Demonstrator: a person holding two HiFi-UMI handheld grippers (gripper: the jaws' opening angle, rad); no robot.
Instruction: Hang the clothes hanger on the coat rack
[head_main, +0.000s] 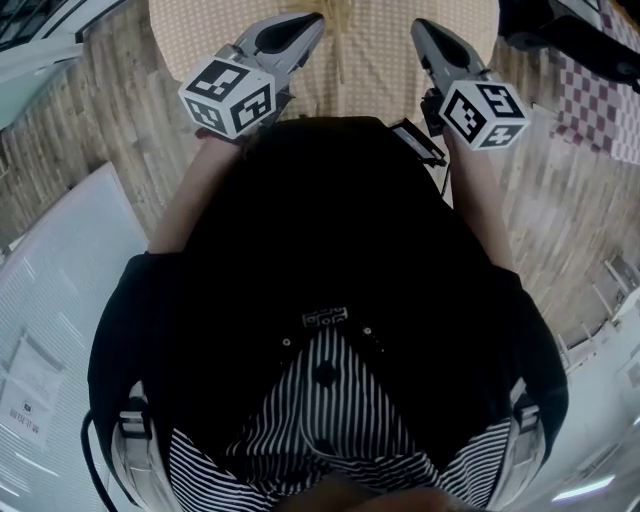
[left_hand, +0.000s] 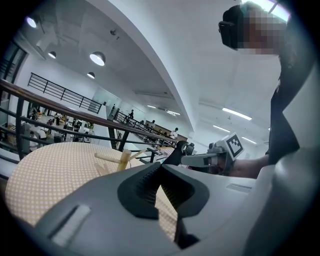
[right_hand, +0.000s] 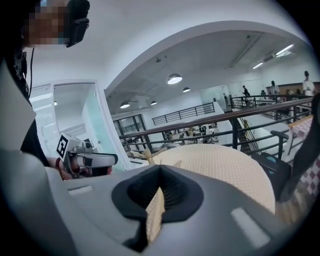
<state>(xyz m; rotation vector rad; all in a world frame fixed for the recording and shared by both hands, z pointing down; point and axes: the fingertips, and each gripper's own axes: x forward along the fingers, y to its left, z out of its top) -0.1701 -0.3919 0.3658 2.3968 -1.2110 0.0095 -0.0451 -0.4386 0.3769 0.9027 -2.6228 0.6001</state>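
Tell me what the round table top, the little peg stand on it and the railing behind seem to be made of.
Table top: beige cloth or vinyl cover, matte, with a fine dotted pattern.
Peg stand: pale, unfinished-looking wood; square post with angled pegs.
Railing: probably dark painted metal, judging by its thin straight bars.

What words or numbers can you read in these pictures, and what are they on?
Nothing reads clearly.
Print on the white sheet, head view's lower left: too blurred.
Marks on the clasp of the dark garment: too small.
The marker cubes: square patterns only, no letters.
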